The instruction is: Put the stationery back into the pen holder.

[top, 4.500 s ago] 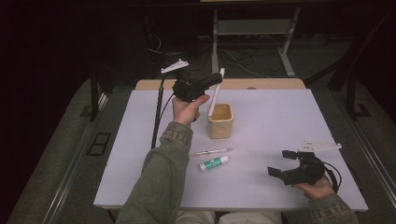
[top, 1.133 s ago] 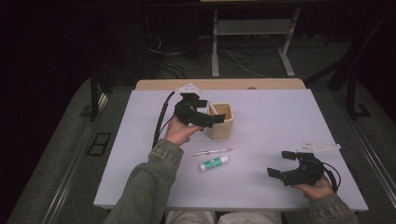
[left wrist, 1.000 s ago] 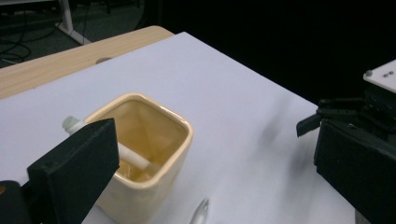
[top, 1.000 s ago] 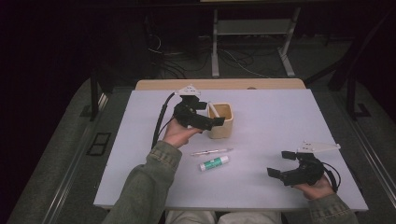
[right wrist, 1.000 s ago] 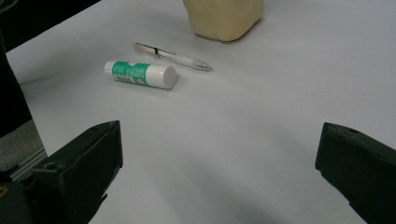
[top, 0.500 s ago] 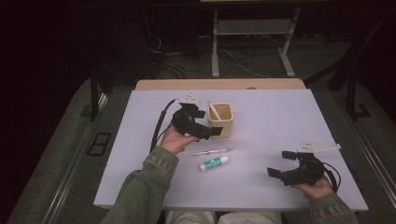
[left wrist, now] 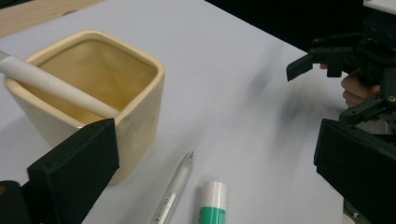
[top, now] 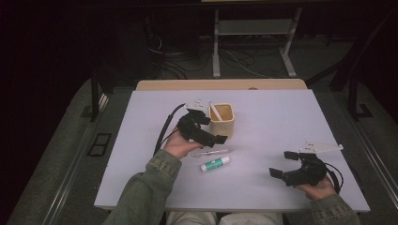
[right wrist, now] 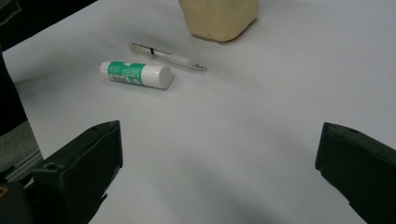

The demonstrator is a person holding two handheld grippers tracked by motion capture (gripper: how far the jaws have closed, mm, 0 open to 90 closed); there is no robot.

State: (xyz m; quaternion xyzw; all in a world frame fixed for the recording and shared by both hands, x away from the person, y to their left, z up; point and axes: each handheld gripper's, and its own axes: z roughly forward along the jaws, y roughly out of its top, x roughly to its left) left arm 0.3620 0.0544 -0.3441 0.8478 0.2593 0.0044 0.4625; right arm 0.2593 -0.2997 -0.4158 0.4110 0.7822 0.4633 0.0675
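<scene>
Jaws of the left gripper (top: 206, 132) stand spread with nothing between them, hovering low over the table (top: 281, 117) just in front of the cream square cup (top: 221, 119), which sits toward the far edge, left of the middle. In the left gripper view one jaw covers the cup's near corner and the other is cut off by the right edge of the frame. A white stick (left wrist: 56, 86) leans inside the cup against its rim; its lower end is out of sight below the wall and its upper end runs off the left side. A clear pen (top: 212, 153) lies on the table just in front of the cup, partly under the left gripper in the high view, and its barrel end is cut off at the bottom in the left gripper view. A green and white glue stick (top: 215, 163) lies beside the pen, closer to the near edge. The right gripper (top: 287, 165) rests near the right near corner, jaws wide apart and empty, well apart from the cup.
</scene>
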